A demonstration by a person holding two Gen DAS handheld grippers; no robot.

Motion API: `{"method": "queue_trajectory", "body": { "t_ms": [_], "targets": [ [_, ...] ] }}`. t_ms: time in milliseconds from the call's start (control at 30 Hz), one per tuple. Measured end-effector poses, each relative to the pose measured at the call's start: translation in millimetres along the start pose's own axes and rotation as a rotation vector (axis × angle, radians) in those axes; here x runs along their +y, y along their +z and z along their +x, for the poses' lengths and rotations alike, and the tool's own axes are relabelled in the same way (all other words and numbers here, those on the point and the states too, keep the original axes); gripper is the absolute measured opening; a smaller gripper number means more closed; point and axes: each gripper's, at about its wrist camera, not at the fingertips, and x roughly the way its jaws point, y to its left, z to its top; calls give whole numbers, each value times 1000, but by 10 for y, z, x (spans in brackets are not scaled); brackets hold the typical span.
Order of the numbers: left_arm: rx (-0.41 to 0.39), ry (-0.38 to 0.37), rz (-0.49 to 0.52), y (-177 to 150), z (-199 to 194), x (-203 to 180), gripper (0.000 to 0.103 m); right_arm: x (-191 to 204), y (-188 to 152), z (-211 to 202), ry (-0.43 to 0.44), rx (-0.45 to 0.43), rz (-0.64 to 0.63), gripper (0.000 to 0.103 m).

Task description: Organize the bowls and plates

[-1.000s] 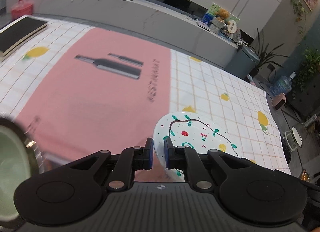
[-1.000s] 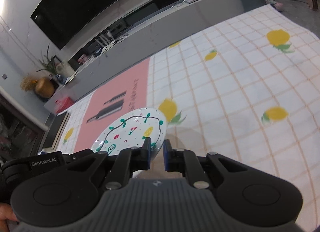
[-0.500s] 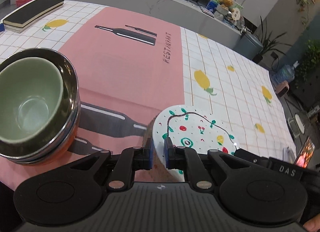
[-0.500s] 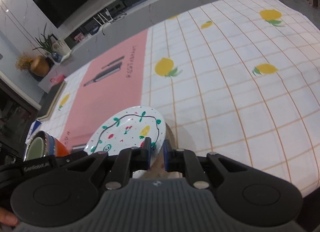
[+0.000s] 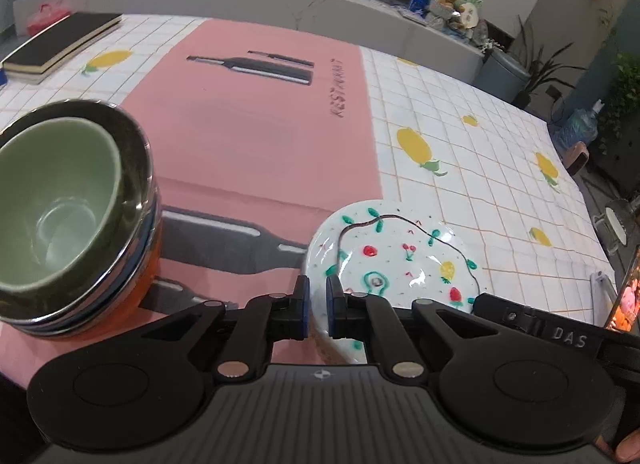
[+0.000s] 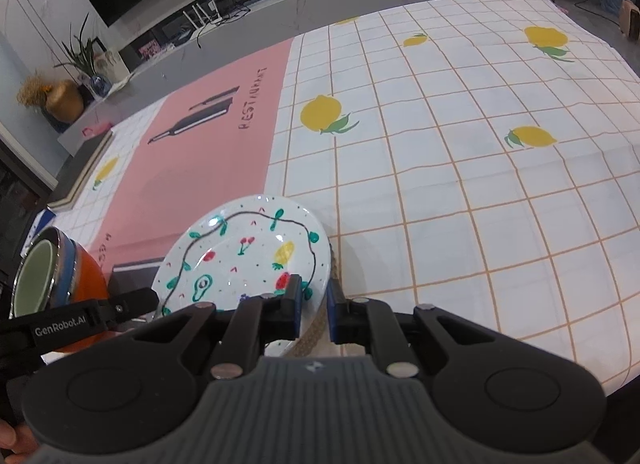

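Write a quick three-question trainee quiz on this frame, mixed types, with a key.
1. What do the left gripper and the right gripper both clamp? A a black book; B the white round fruit-painted ceramic plate; C a steel spoon.
2. What does the nested stack of bowls stand on?
3. True or false: the pale green ceramic bowl stands alone, outside the stack.
Key: 1 B, at opposite sides of its rim; the left jaws have just closed further on it. 2 The pink rectangular placemat. 3 False: it sits nested in the top of the stack.
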Motion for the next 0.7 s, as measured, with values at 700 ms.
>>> {"method": "queue_trajectory", "body": {
  "t_ms": [700],
  "targets": [
    [-72,110,0,71,-44,97,19,-101,-24,11,-6,5,71,21]
  ]
}}
